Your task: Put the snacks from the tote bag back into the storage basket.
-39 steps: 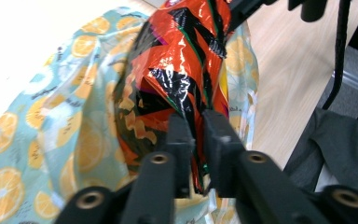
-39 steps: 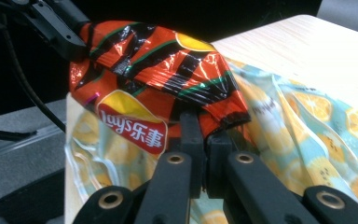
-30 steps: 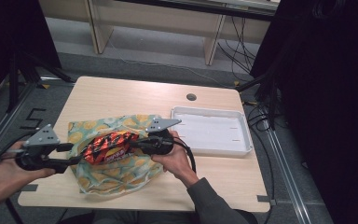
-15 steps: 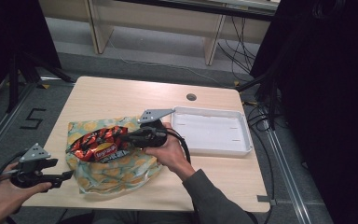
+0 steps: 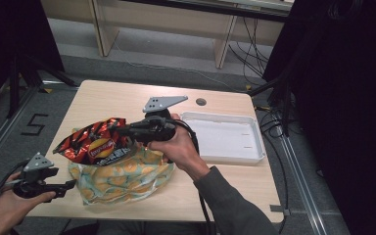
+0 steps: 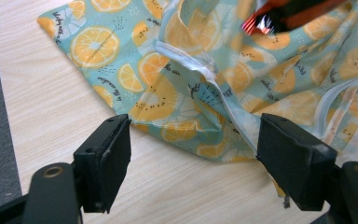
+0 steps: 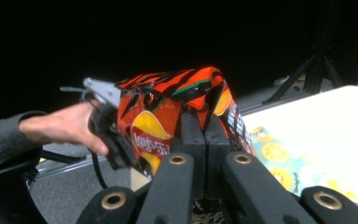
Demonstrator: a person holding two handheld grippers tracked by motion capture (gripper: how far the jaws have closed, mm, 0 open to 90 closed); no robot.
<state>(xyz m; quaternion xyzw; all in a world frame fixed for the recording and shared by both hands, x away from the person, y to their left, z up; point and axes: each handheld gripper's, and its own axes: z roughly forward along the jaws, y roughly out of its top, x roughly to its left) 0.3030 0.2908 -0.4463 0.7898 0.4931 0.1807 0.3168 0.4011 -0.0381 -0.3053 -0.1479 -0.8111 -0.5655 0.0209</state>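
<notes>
While the right gripper (image 5: 122,131) holds its jaws pressed together on the chip bag (image 5: 94,142), we see that bag lifted clear of the pouch (image 5: 122,176), left of centre in the high view. In the right gripper view, the two black jaws meet at the lower middle of the frame and pinch the bag's (image 7: 172,116) orange foil between them, with the left hand (image 7: 60,126) behind it at the left edge.

At the lower left of the high view, the left gripper (image 5: 68,184) sits apart from the pouch, near the table's (image 5: 127,98) front left corner. Its jaws have just been opening. In its own view, we see them (image 6: 193,154) standing wide with nothing between them, the pads clear of the cloth, and the pouch's (image 6: 177,84) orange-slice print with its white zip edge just beyond them. A corner of the bag (image 6: 279,16) hangs at the top right of that frame.

We judge the step in hand to be drawing the bag out of the pouch, the left gripper having let go. At the right of the high view, the white tray (image 5: 225,139) lies bare on the table and looks a likely place for the bag, though we cannot be sure. The next move calls for carrying the bag rightward and keeping the grip firm, since the foil may slip.
</notes>
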